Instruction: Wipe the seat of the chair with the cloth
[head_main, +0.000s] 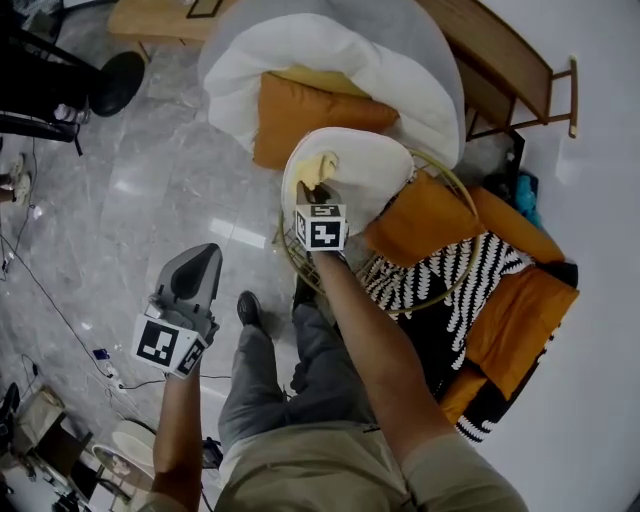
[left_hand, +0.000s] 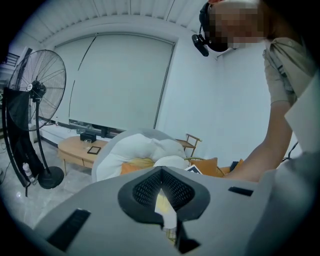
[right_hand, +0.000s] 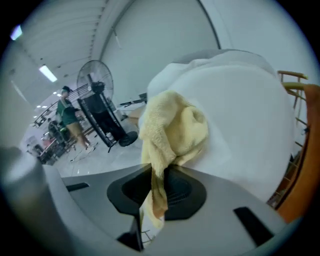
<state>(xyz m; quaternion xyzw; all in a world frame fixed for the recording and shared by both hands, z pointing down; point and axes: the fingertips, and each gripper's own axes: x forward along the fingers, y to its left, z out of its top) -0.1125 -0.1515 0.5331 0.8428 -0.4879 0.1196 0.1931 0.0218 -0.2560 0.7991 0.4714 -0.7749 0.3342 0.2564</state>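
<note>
The right hand-held gripper (right_hand: 156, 172) is clenched on the cloth (right_hand: 172, 132), but only on a thin strip of it; the bulk sits as a wad ahead of the jaw tips, with a short tail hanging back through them. The wad lies against the white seat (head_main: 370, 165), near the seat's left edge in the head view, on the side nearest the person.

What could go wrong: drag on the seat may pull that thin strip out of the jaws, and the cloth would be left lying on the seat; the wad is bunched, so only a small face probably wipes, and patches could be missed; a stroke carried too far right may knock the jaw tips on the frame (head_main: 452, 185) or run into the orange cushion (head_main: 425, 215) that touches the seat's right edge; the seat pad looks soft and might shift under a hard push.

The cloth's long axis runs along the line of the jaws, from the tail out to the wad; the wad points away from the person, toward the seat's far edge.

The left hand-held gripper (head_main: 207, 253) hangs over the floor, well apart from the chair, jaws together and holding nothing.
</note>
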